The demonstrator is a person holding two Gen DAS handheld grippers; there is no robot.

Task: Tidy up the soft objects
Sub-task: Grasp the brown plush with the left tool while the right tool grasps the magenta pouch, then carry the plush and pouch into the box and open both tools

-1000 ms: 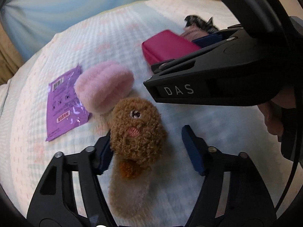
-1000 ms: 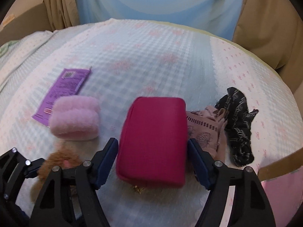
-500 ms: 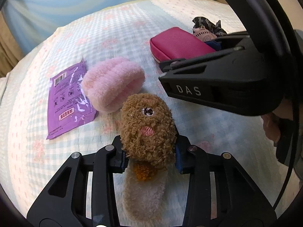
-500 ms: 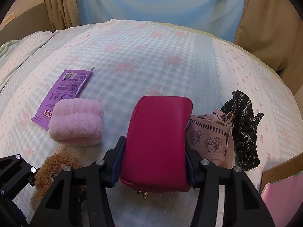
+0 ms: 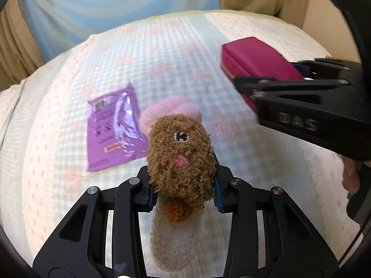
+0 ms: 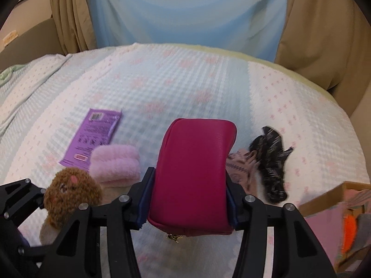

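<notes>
A curly brown plush toy (image 5: pixel 180 155) with a pale furry body is lifted off the bed, and my left gripper (image 5: pixel 183 192) is shut on its head; the toy (image 6: pixel 69 194) also shows at the lower left of the right wrist view. My right gripper (image 6: pixel 187 206) is shut on a magenta pouch (image 6: pixel 194 169), which hangs above the bed; the pouch (image 5: pixel 255 60) is at the upper right of the left wrist view. A fluffy pink scrunchie (image 6: pixel 116 162) lies on the bedspread beside the toy.
A purple foil packet (image 5: pixel 111 127) lies flat to the left. A pink patterned cloth (image 6: pixel 241 169) and a black patterned scrunchie (image 6: pixel 271 162) lie right of the pouch. The checked bedspread (image 6: pixel 176 81) stretches to curtains. A cardboard box edge (image 6: pixel 324 199) sits lower right.
Both grippers closed, the left on the brown plush and the right on the magenta pouch, then rose, lifting both things off the bedspread.
</notes>
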